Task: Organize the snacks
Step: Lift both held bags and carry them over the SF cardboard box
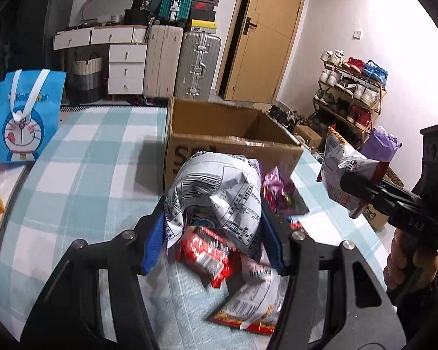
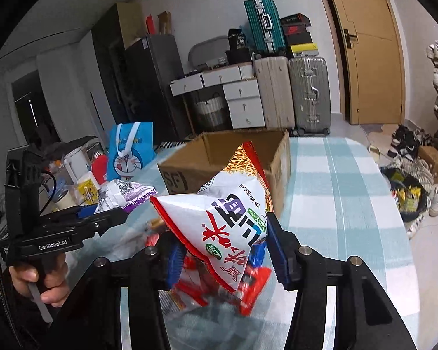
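Note:
My left gripper (image 1: 214, 230) is shut on a white and purple snack bag (image 1: 219, 195), held above the table in front of an open cardboard box (image 1: 233, 145). My right gripper (image 2: 223, 250) is shut on a white and red noodle snack bag (image 2: 230, 218), also lifted, near the same box (image 2: 189, 172). In the left wrist view the right gripper (image 1: 362, 192) shows at the right with its bag (image 1: 338, 166). In the right wrist view the left gripper (image 2: 102, 217) shows at the left with its bag (image 2: 122, 194). Red snack packs (image 1: 207, 256) lie below on the checked tablecloth.
A blue Doraemon bag (image 1: 26, 116) stands at the table's left. A purple snack pack (image 1: 280, 195) lies beside the box. Suitcases (image 1: 195, 64), a white drawer unit (image 1: 125, 70) and a door are behind. A shoe rack (image 1: 350, 96) stands at the right.

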`<action>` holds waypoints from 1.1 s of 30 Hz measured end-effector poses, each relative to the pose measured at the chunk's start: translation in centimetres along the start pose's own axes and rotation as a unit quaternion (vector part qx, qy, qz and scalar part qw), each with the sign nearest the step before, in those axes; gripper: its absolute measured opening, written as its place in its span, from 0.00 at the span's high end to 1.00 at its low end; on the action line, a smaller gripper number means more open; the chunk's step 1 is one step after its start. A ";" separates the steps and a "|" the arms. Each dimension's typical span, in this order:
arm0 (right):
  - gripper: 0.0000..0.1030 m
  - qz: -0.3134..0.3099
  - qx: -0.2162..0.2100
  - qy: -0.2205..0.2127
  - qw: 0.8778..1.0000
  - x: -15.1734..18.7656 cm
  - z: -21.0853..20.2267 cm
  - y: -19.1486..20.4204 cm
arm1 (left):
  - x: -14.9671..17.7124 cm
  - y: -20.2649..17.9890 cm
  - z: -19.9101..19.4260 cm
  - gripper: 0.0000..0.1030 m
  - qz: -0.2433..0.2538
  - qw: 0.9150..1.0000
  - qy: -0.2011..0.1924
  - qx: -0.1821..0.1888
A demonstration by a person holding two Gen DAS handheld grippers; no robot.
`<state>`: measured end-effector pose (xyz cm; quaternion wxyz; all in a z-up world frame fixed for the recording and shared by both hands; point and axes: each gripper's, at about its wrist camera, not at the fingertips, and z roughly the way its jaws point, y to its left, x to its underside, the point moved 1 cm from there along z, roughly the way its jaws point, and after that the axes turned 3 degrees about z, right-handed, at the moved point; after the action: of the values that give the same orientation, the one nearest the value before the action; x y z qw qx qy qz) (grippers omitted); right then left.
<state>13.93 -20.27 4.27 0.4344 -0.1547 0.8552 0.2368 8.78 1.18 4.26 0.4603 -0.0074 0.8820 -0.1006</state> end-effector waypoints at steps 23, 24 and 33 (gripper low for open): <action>0.51 0.002 -0.025 -0.009 1.000 -6.1 3.0 0.6 | -8.6 -0.2 1.6 0.46 0.010 0.999 -0.034 -0.012; 0.51 0.001 -0.025 -0.008 1.000 -6.3 3.2 0.7 | -8.9 -0.2 1.8 0.46 0.010 0.999 -0.035 -0.012; 0.51 -0.003 -0.025 -0.008 1.000 -7.9 4.9 0.6 | -10.9 -0.2 4.1 0.46 0.014 0.999 -0.032 -0.014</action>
<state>21.47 -16.70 8.39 0.4380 -0.1660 0.8449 0.2583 18.39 1.43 10.87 0.4897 -0.0046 0.8681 -0.0810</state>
